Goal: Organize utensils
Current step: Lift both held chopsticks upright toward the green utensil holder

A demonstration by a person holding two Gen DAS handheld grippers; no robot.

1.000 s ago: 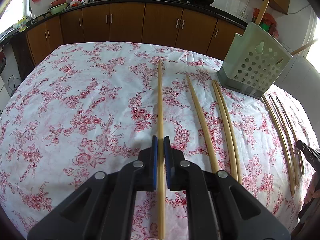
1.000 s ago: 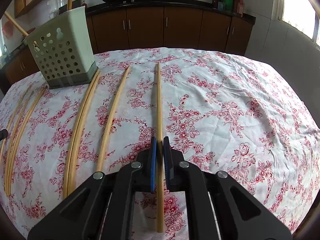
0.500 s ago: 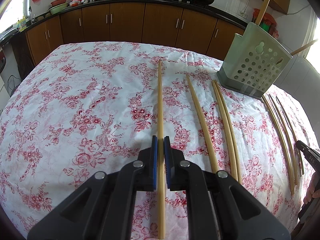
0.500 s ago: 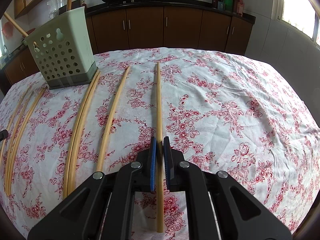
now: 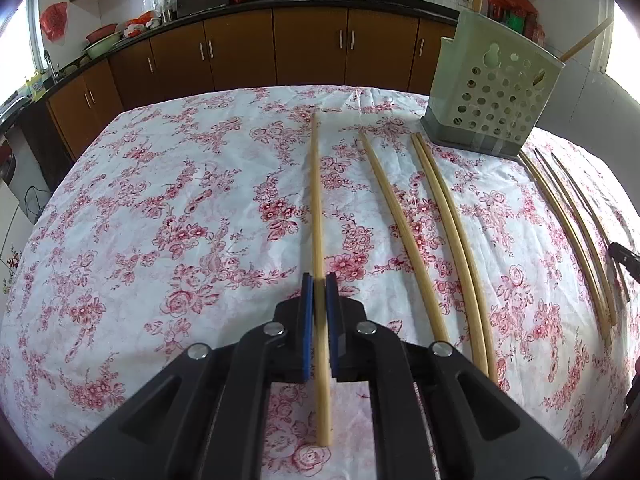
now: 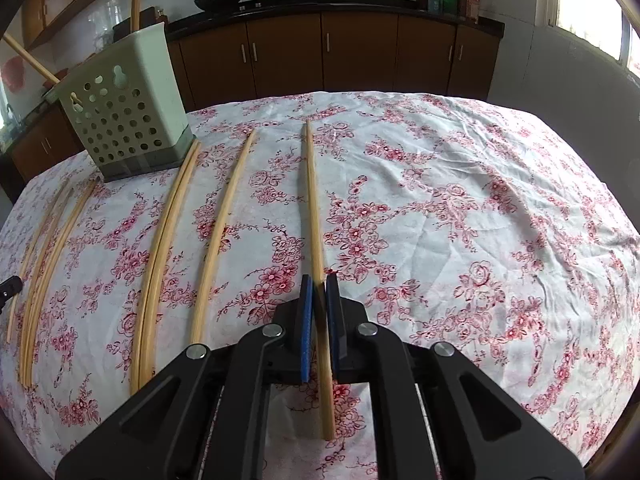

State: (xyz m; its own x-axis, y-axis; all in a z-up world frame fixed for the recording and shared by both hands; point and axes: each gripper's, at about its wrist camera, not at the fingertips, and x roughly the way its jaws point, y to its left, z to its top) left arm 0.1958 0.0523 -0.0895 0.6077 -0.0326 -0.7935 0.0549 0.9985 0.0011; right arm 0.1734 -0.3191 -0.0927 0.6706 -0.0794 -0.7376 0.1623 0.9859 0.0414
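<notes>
**Both Tongs Clenched on a Chopstick Each**

The left tongs (image 5: 319,292) are clenched on a chopstick (image 5: 316,200) at the left end of the row; the right tongs (image 6: 319,294) grasp another chopstick (image 6: 312,200) at the right end. In each wrist view the stick runs straight between the blue pads and away across the floral cloth (image 5: 160,220) toward the cabinets. Each grip sits near the thick end, with a short butt sticking out behind the pads and most of the length ahead.

The sticks look like bamboo: light, stiff, smooth and thin. A pinch this far back probably leaves the long front part free to swing or droop, so a firm, square hold matters. They may also roll or slip between flat pads if tilted quickly. Breakage seems unlikely.

Between the two held sticks lie more loose chopsticks (image 5: 404,232), roughly parallel, some touching in pairs. The holder (image 5: 492,92), a pale perforated caddy, stands at the far side of the cloth amid the row, with two sticks already in it. It sits ahead and to the right of the left tongs, and ahead and to the left of the right tongs.
</notes>
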